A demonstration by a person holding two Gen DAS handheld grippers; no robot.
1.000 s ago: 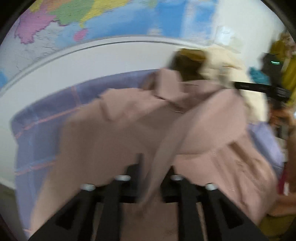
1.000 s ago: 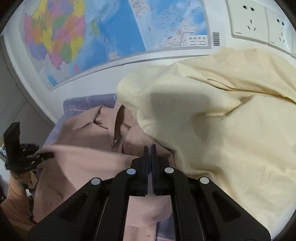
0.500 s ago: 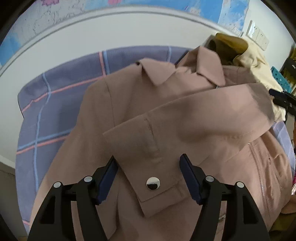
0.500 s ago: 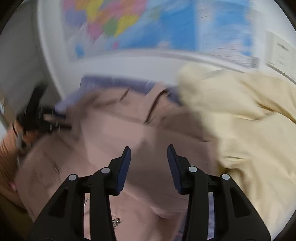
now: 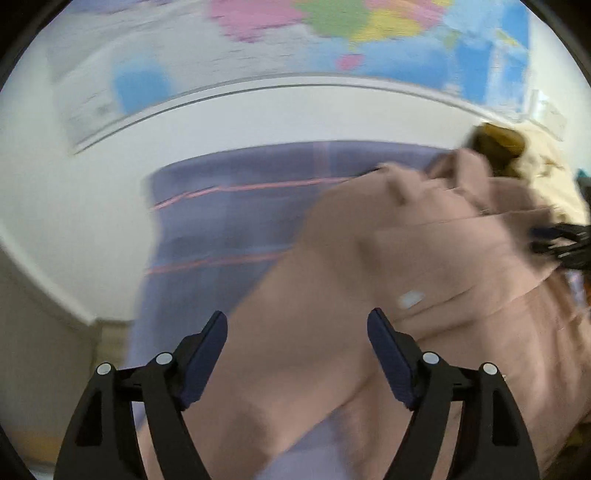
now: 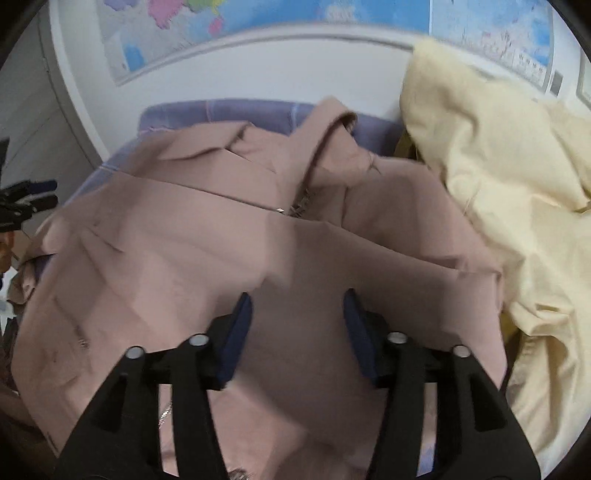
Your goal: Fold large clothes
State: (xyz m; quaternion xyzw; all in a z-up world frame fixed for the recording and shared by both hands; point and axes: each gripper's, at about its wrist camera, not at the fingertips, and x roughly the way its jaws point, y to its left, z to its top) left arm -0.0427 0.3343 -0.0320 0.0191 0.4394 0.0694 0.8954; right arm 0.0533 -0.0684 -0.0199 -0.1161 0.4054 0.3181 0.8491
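A dusty-pink jacket point(image 5: 424, 280) with collar and zip lies spread on a purple checked cloth point(image 5: 236, 218). Both sleeves are folded across its front; a snap button point(image 5: 412, 298) shows on one cuff. My left gripper point(image 5: 297, 350) is open and empty, above the jacket's left edge. My right gripper point(image 6: 297, 332) is open and empty, just above the jacket point(image 6: 221, 240) over its folded sleeve. The right gripper also shows at the right edge of the left wrist view point(image 5: 561, 243). The left gripper shows at the left edge of the right wrist view point(image 6: 26, 199).
A pile of cream-yellow clothing point(image 6: 509, 192) lies right of the jacket, with a mustard garment point(image 5: 498, 144) under it. A wall with a coloured map point(image 6: 295, 14) stands behind the cloth. The table edge drops off at left point(image 5: 74, 306).
Both grippers were shut on the pink sleeves a second ago and have opened, leaving the sleeves laid across the jacket. My left gripper has swung left; my right has drawn back.
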